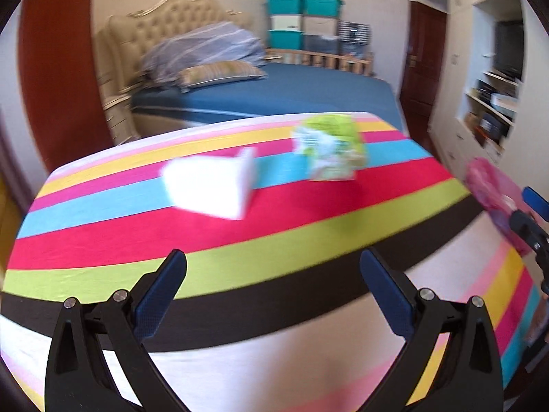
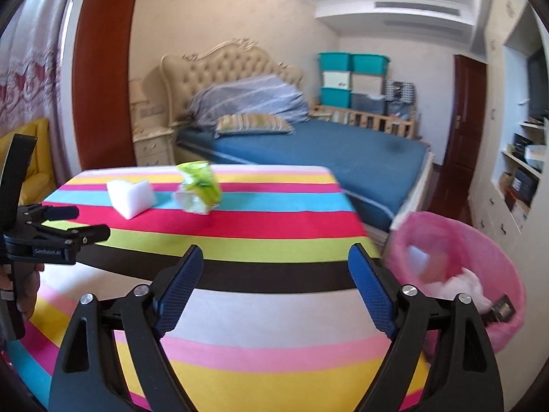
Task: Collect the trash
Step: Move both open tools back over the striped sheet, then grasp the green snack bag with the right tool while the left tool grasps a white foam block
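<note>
Hovering over the striped multicolour tablecloth [image 2: 274,226], left gripper [image 1: 272,274] and right gripper [image 2: 274,267] both spread wide, nothing held. Farther on the cloth: white foam block [image 2: 130,199], crumpled green-white plastic wrapper [image 2: 199,187] just beside it, apart. Pink-lined round trash bin [image 2: 480,240] off the table's right edge, white scraps inside. Blue-sheeted bed [image 2: 326,147] behind.

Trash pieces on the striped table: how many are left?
2. A white foam block lies toward the far left, and a green wrapper sits just right of it. Nothing else shows on the tabletop; the pink bin already holds some.
</note>
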Motion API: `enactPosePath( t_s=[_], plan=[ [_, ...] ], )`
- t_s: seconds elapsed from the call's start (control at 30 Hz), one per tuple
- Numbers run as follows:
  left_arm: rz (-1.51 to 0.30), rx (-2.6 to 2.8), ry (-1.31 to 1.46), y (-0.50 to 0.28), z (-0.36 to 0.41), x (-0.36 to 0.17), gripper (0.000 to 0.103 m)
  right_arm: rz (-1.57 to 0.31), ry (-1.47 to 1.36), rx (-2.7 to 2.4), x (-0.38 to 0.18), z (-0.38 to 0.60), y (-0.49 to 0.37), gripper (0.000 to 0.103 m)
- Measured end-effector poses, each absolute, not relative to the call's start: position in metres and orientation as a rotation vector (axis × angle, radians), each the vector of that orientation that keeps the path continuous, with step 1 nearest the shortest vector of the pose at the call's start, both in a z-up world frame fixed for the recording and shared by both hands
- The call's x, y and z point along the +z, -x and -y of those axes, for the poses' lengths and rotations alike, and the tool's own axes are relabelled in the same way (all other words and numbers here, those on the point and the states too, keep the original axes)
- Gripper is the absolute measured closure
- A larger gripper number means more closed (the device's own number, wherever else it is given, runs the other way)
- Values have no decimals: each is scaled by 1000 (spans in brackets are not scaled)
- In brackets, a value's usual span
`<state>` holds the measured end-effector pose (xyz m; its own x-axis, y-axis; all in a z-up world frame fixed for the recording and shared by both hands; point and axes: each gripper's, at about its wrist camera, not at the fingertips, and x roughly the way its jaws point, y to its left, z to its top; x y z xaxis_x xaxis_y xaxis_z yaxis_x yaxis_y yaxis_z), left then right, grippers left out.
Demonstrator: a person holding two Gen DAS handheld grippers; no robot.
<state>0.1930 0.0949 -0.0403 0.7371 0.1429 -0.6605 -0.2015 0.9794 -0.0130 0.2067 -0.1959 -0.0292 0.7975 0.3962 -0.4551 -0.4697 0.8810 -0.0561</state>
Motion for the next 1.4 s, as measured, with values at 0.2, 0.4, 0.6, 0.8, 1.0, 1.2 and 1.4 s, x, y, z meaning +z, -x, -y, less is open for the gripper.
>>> enactPosePath(
  t_s=[0.2, 0.4, 0.6, 0.8, 1.0, 1.2, 1.4],
  plan=[
    [-760, 236, 146, -196, -141, -44, 5, -509, 204, 558, -23, 133, -234, 20],
    [-794, 237, 163, -207, -169, -53, 5, -589, 208, 597, -34, 83, -272, 20],
    [-809, 200, 161, -221, -178, -57, 5, -652, 159, 605, -40, 43, -313, 20],
    [-811, 163, 168, -235, -185, -58, 5, -751, 158, 549, -58, 20, -355, 20],
    [-824, 166, 143, -258, -185, -60, 5, -757, 115, 598, -59, 34, -345, 66],
    [-832, 170, 117, -285, -181, -66, 5, -710, 97, 620, -50, 56, -308, 69],
    [-768, 127, 185, -274, -175, -60, 23, -705, 84, 606, -52, 79, -277, 69]
  ],
)
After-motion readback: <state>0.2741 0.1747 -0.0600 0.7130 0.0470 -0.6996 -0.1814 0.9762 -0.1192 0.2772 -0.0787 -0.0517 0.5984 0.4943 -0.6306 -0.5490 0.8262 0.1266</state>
